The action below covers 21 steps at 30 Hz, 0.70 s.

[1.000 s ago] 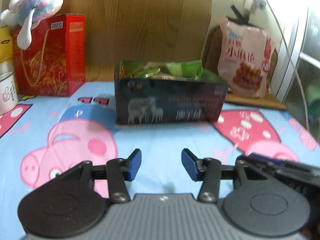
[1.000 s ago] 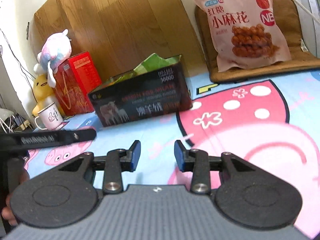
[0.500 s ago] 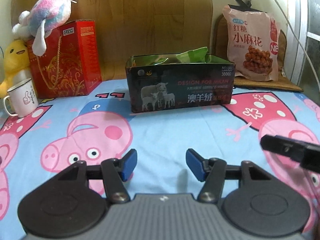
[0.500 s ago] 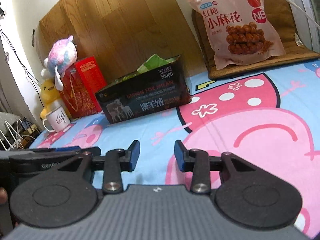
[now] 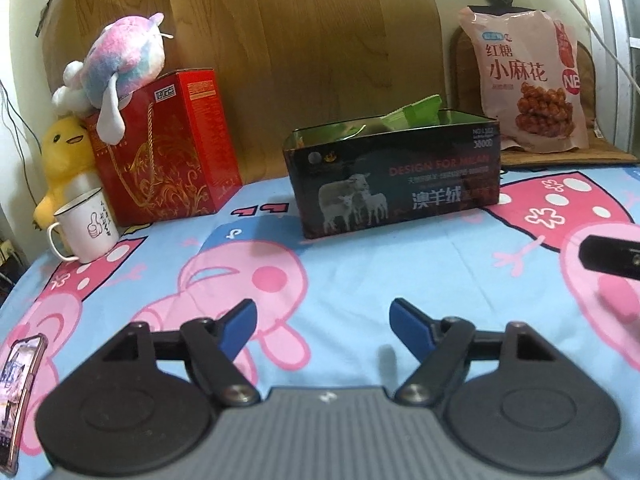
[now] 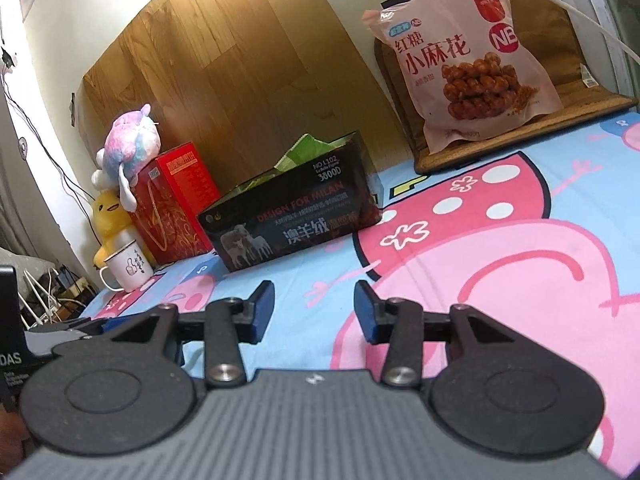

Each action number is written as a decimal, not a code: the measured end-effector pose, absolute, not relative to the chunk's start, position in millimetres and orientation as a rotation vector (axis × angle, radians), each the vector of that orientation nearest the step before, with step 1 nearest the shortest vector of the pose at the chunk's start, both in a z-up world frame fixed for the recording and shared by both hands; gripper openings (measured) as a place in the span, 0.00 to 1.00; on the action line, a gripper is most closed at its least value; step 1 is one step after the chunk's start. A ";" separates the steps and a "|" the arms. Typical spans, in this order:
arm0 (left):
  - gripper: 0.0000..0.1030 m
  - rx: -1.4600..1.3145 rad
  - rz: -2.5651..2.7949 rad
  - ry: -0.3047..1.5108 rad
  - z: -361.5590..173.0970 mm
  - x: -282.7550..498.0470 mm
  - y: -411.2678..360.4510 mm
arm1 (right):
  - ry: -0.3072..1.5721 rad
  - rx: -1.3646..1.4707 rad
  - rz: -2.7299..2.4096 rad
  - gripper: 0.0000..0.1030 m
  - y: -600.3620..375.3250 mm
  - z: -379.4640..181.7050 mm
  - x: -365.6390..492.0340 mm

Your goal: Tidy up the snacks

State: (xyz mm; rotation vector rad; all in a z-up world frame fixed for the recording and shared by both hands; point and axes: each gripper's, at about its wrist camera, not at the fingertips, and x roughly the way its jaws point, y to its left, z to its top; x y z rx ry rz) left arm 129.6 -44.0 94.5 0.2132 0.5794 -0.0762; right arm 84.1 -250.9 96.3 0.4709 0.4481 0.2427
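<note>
A dark open box with sheep printed on it [image 5: 394, 178] [image 6: 292, 224] stands on the bed sheet, green snack packets [image 5: 416, 114] [image 6: 306, 152] poking out of its top. A pink bag of fried twists [image 5: 526, 80] [image 6: 466, 56] leans upright on a brown cushion at the back right. My left gripper [image 5: 322, 326] hovers low over the sheet well short of the box, its jaws opening with nothing between them. My right gripper [image 6: 314, 312] hangs likewise, its jaws opening a little, empty. Part of the right tool shows at the left wrist view's right edge.
At the back left stand a red gift box [image 5: 168, 148] with a pastel plush toy [image 5: 116, 68] on top, a yellow duck plush [image 5: 66, 160] and a white mug [image 5: 86, 230]. A phone [image 5: 18, 392] lies at the sheet's left edge. A wooden board backs the bed.
Both grippers have drawn back from the box and tilted, so more of the room shows. The left jaws have spread much wider; the right jaws have widened slightly.
</note>
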 end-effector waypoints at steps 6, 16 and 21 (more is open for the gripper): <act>0.77 0.205 -0.045 0.596 88.7 132.9 -38.6 | 0.437 0.467 0.240 0.57 -250.8 96.9 82.4; 0.97 0.184 -0.012 0.576 86.8 134.6 -31.1 | 0.442 0.452 0.230 0.58 -249.1 97.0 83.1; 1.00 0.166 -0.009 0.570 86.8 135.4 -28.0 | 0.446 0.458 0.218 0.67 -250.4 97.1 84.1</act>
